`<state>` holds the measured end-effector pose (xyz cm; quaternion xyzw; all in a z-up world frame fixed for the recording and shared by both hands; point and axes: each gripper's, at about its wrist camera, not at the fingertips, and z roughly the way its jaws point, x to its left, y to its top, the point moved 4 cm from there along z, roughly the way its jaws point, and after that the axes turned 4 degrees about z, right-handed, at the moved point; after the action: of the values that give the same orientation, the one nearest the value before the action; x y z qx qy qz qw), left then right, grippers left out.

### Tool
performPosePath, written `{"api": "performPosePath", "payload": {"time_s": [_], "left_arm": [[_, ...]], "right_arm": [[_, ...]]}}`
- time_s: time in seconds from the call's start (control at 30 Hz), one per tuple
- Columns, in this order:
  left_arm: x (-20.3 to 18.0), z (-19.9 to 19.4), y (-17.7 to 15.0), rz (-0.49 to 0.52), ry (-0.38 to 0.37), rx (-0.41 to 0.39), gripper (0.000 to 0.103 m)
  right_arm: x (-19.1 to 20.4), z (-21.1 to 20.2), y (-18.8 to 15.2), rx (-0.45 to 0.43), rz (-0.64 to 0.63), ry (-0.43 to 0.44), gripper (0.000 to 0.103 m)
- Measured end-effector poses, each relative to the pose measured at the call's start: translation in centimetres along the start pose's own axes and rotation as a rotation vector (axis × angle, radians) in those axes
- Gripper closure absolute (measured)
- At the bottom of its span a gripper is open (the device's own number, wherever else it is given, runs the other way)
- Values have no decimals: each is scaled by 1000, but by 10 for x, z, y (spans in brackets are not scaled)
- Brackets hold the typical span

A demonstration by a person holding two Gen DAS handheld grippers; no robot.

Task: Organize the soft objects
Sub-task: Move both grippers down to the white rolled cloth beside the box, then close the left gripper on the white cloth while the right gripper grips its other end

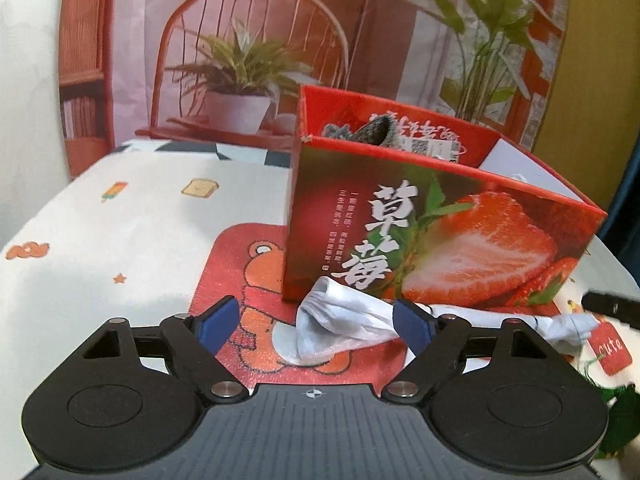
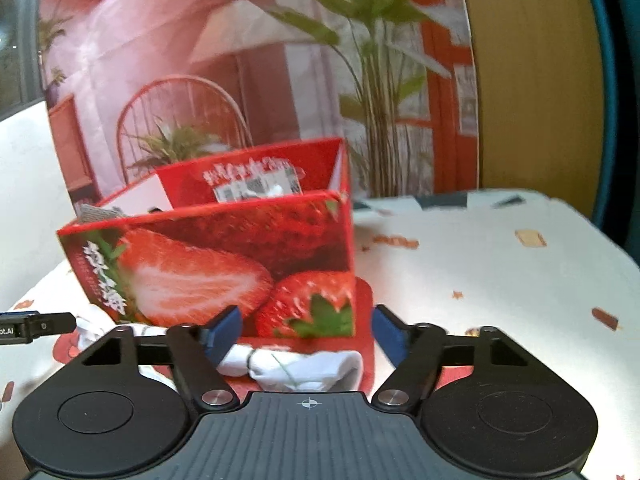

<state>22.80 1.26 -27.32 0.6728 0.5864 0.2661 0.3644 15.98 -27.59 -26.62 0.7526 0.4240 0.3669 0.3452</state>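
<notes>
In the left wrist view the left gripper sits at the lower middle of the frame, its blue-padded fingers spread with a crumpled white cotton sock lying between them. The right pad looks to be at the cloth's edge, but I cannot tell whether it presses; the left pad stands clear, so nothing is grasped. The sock rests on a red bear-print mat, just in front of the red strawberry-printed cardboard box filling the centre right.

In the right wrist view the right gripper is likewise low and central, fingers released and apart, with the other end of the same white sock below and between them, close to the camera body. The box rises just beyond. A grey knitted item already pokes above the box rim at upper centre of the left view.

The step in hand appears to be taking hold of the sock at both ends. Next, each pair of fingers would need to clench onto cloth, not mat, then lift the sock clear of the front wall and over the open top. The white patterned counter spreads to the left.
</notes>
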Motion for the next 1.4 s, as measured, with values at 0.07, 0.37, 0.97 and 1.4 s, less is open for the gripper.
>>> {"api": "performPosePath", "payload": {"time_s": [0.07,0.37,0.97,1.4], "left_arm": [[3,9,1,-26,-2,22,18],[-3,31,3,-13,-22,72,28],[-9,38,-7,19,-45,117,55],[-8,9,-1,29,-53,58,92]], "right_arm": [[-6,8,-2,42,36,6,46],[-29,20,2,88,139,-51,51],[-19,39,-15,216,81,-33,68],[-18,27,-7,175,105,16,88]]}}
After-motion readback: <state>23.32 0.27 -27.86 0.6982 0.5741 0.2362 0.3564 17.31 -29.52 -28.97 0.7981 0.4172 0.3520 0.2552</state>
